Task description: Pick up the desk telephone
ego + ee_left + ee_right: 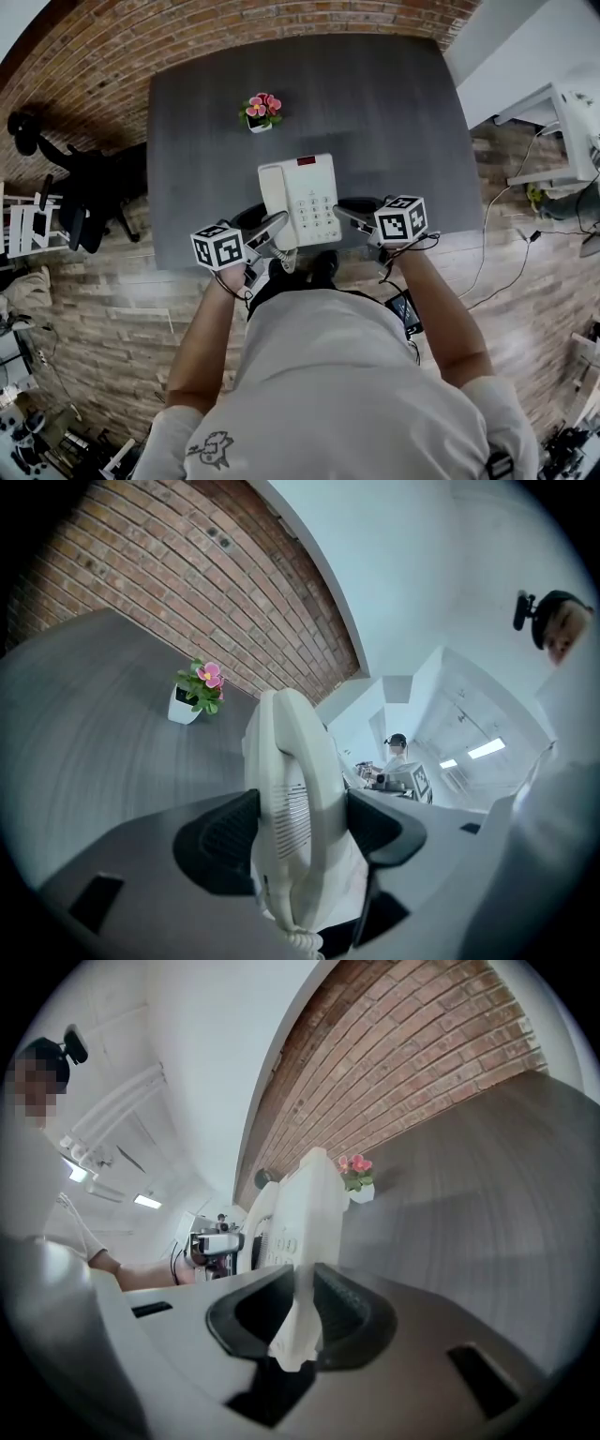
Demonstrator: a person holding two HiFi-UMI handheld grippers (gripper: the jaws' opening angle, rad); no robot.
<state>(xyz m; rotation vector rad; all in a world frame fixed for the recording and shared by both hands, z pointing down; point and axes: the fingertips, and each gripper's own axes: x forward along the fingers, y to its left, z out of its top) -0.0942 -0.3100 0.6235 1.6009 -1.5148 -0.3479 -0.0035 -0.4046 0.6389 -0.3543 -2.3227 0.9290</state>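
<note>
A white desk telephone [300,202] with a keypad and a red display hangs above the near edge of the dark grey table [394,122], held from both sides. My left gripper [272,230] is shut on its handset side [291,808]; both pads press the white handset, and a coiled cord [298,941] shows below. My right gripper [352,214] is shut on the thin right edge of the phone's base [298,1312]. The telephone [295,1213] stands edge-on in the right gripper view.
A small white pot with pink flowers [261,111] stands at the table's far middle. A brick wall [281,19] runs behind the table. A black office chair [84,192] is at the left, white furniture [553,131] and cables at the right.
</note>
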